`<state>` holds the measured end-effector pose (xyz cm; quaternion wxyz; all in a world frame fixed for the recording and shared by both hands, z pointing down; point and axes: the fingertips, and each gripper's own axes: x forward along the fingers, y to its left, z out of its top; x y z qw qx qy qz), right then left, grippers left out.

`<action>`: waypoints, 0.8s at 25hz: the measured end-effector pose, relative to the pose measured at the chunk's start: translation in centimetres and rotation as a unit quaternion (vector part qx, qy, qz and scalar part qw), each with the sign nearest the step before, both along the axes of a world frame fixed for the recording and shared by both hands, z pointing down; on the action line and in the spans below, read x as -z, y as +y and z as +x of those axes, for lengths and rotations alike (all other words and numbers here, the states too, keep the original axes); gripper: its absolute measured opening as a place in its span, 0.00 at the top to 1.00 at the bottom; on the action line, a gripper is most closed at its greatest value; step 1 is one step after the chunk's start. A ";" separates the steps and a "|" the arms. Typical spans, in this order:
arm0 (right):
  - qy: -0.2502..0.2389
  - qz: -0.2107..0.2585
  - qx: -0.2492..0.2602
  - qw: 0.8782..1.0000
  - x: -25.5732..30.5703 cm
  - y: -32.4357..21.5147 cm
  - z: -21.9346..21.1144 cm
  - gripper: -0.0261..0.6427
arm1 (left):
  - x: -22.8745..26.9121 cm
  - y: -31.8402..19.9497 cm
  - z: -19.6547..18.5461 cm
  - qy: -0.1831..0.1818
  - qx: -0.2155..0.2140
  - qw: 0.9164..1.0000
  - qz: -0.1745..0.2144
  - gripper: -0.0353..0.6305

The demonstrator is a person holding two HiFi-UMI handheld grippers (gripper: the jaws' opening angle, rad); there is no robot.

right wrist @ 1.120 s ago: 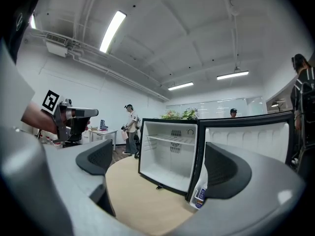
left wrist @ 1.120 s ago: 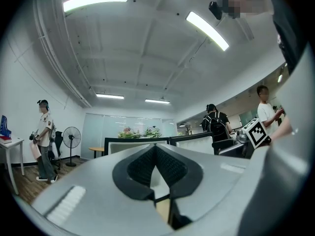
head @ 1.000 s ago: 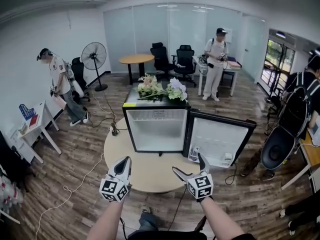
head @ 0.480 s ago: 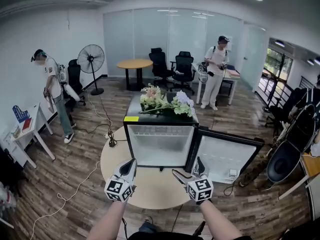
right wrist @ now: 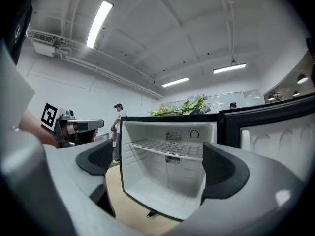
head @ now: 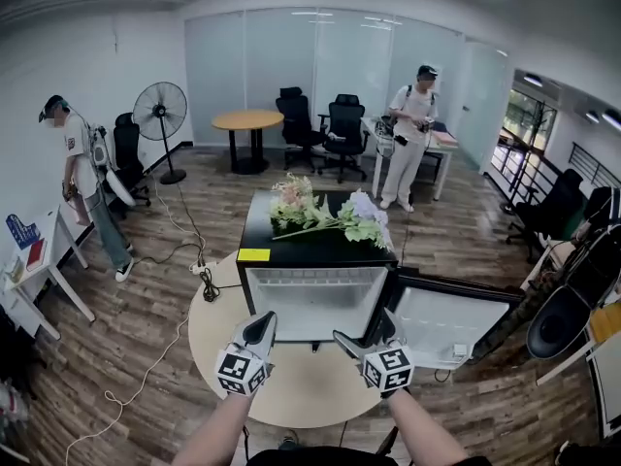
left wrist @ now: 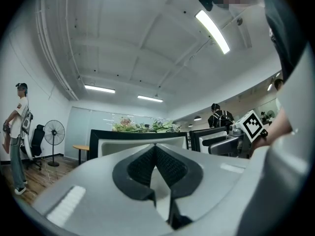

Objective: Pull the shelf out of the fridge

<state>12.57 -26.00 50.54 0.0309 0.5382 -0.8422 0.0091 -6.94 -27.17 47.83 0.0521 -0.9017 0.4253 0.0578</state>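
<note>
A black mini fridge [head: 312,260] stands on a round wooden table [head: 296,384], its door [head: 448,324] swung open to the right. Its white inside faces me. In the right gripper view a white wire shelf [right wrist: 168,148] lies across the upper part of the fridge cavity, level in its slots. My right gripper [head: 367,331] [right wrist: 160,162] is held open just in front of the fridge opening, with nothing between its fingers. My left gripper [head: 259,329] [left wrist: 155,149] is shut, its pads meeting on nothing, in front of the fridge's lower left corner.
Artificial flowers [head: 333,216] lie on the fridge top. A cable [head: 161,357] trails over the wooden floor at left. A person [head: 80,178] stands at far left near a fan [head: 161,113]; another person [head: 408,132] stands behind, by office chairs [head: 343,134].
My view has moved nearer to the fridge, which now sits right behind both grippers. The grippers keep their states. The person at left has shifted further left.
</note>
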 end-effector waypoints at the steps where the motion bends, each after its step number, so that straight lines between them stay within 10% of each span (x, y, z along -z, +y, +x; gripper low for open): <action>1: 0.000 -0.003 -0.002 1.000 -0.2 -0.7 -0.1 0.09 | -0.2 -0.7 0.2 -0.003 -0.007 1.000 0.000 0.95; 20: -0.014 -0.012 -0.037 0.999 -1.7 -9.9 -1.3 0.09 | -1.1 -9.4 1.6 0.016 -0.062 0.998 0.011 0.95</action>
